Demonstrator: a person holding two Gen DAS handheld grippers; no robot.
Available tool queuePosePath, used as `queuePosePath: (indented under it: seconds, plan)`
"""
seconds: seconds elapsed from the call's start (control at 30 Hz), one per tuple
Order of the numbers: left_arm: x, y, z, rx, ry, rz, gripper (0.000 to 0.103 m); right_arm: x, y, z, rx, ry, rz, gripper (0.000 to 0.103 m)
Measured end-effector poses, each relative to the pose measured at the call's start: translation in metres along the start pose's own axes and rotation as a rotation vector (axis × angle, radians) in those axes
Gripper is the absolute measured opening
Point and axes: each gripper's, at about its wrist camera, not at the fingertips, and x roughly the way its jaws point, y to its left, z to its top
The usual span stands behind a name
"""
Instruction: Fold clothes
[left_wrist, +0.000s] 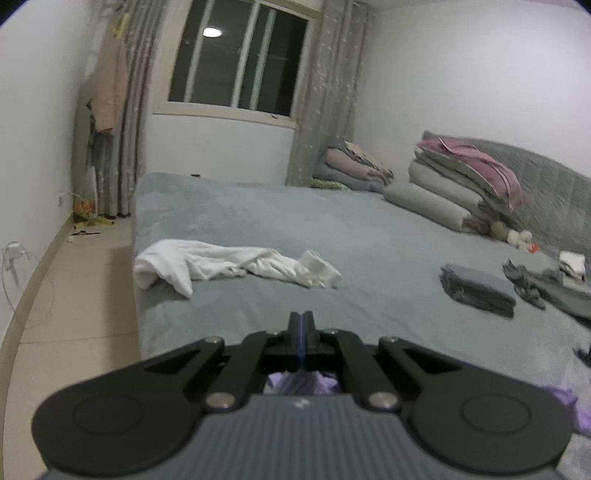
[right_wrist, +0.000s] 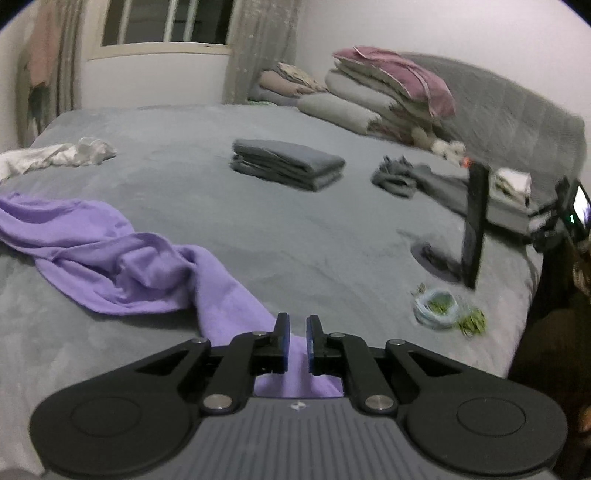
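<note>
- Left wrist view: our left tool is clenched; purple cloth shows beneath it, but we cannot tell whether it is pinched. Ahead and left lies an unfolded white garment; ahead and right sits a folded grey stack.
- Right wrist view: our right tool stands slightly parted, gripping nothing, above the crumpled purple garment trailing left. We judge it still to fold.
</note>
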Motion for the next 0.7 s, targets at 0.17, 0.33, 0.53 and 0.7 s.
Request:
queuePosePath:
  seconds: [0.17, 0.33, 0.53, 0.7]
  plan:
    - [-0.001, 0.009, 0.005, -0.034, -0.025, 0.007, 0.0, 0.006, 0.005, -0.01, -0.041, 0.068, 0.065, 0.013]
    - [-0.006, 0.01, 0.011, -0.055, -0.069, 0.004, 0.0, 0.008, 0.022, -0.011, -0.12, 0.052, 0.06, 0.007]
    - [-0.031, 0.02, 0.028, -0.062, -0.181, 0.029, 0.0, -0.014, 0.015, -0.005, -0.076, -0.076, 0.036, 0.004]
    - [-0.008, 0.013, 0.011, -0.022, -0.006, -0.012, 0.0, -0.018, 0.024, -0.004, -0.101, -0.08, 0.042, 0.022]
